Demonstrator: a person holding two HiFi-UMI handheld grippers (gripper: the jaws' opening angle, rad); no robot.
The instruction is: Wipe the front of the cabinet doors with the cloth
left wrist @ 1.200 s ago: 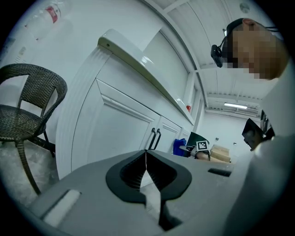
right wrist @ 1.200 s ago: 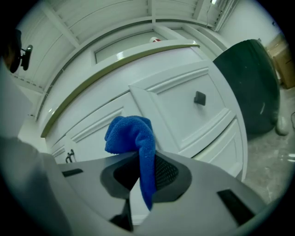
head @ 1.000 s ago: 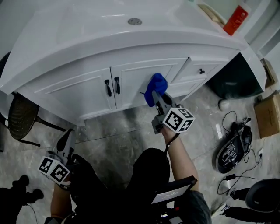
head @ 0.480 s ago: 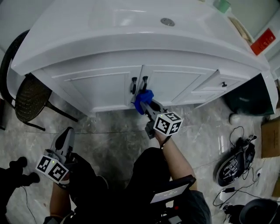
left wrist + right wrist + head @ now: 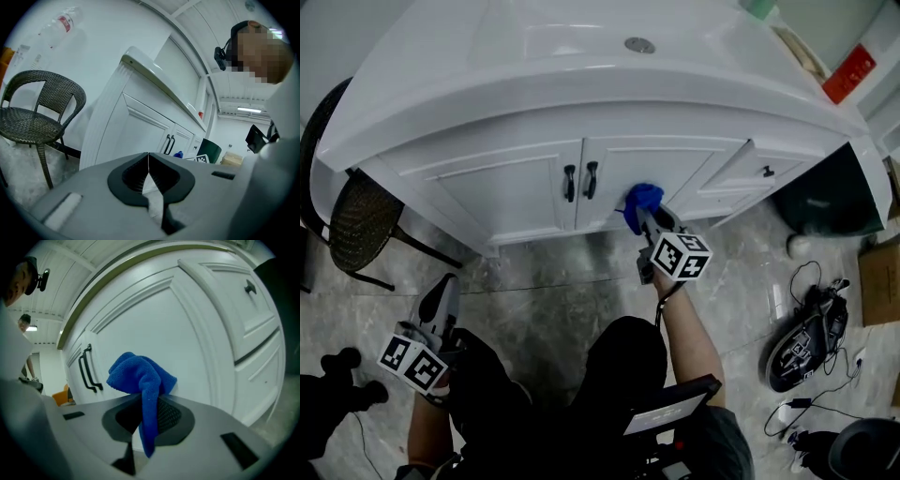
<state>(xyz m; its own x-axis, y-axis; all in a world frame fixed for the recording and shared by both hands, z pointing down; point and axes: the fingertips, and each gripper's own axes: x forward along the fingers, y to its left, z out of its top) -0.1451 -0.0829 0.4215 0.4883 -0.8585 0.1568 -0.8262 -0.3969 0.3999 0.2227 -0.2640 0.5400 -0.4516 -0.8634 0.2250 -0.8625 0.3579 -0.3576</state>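
Note:
A white vanity cabinet has two doors with black handles (image 5: 579,181). My right gripper (image 5: 649,214) is shut on a blue cloth (image 5: 642,200) and presses it against the lower part of the right door (image 5: 661,178), right of the handles. In the right gripper view the cloth (image 5: 140,376) bunches between the jaws against the white door panel (image 5: 187,329), with the handles (image 5: 88,369) off to the left. My left gripper (image 5: 442,298) hangs low at the left over the floor, shut with nothing in it; its view shows the left door (image 5: 136,136) from the side.
A wicker chair (image 5: 358,232) stands left of the cabinet. Drawers with a black knob (image 5: 767,172) sit right of the doors. A dark bin (image 5: 820,192), cables and gear (image 5: 802,323) lie on the marble floor at the right. My knees fill the lower middle.
The right gripper carried the blue cloth from near the handles rightward across the right door, after sweeping left earlier. The left gripper stayed put.

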